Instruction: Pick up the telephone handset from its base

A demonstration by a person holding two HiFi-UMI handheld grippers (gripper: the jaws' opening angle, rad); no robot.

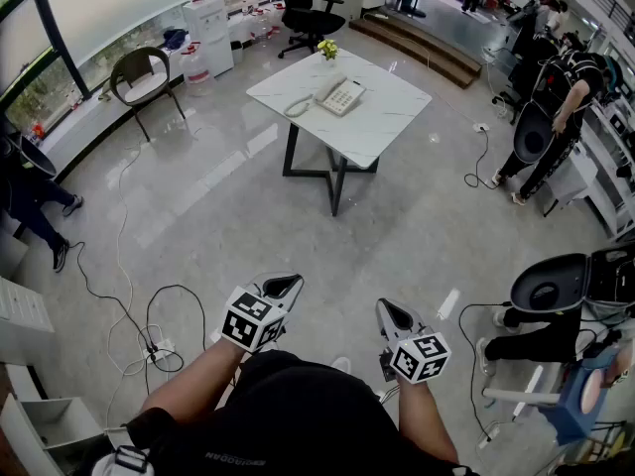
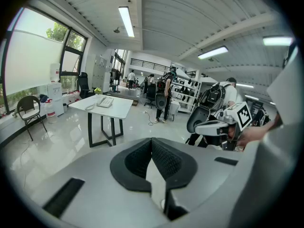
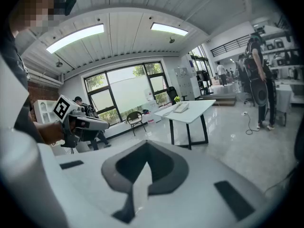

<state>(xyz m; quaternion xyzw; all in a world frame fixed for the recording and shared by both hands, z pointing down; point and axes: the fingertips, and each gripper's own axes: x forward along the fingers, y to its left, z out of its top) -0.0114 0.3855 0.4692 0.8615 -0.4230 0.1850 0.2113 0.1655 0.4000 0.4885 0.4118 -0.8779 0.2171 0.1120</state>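
Note:
The white telephone (image 1: 339, 95) lies with its handset on the base, on a white table (image 1: 382, 127) far ahead of me across the floor. It also shows small in the left gripper view as the telephone (image 2: 105, 101) and in the right gripper view as the telephone (image 3: 181, 108). My left gripper (image 1: 288, 284) and right gripper (image 1: 389, 310) are held low in front of my body, far short of the table. Both are shut with nothing in them. Their dark pads meet in the left gripper (image 2: 152, 141) and in the right gripper (image 3: 146, 145).
A small flower pot (image 1: 327, 50) stands at the table's far corner. A brown chair (image 1: 139, 75) and a black office chair (image 1: 303, 13) stand beyond. Cables (image 1: 129, 315) trail on the floor at left. A person (image 1: 556, 117) stands at right, another (image 1: 30, 196) sits at left.

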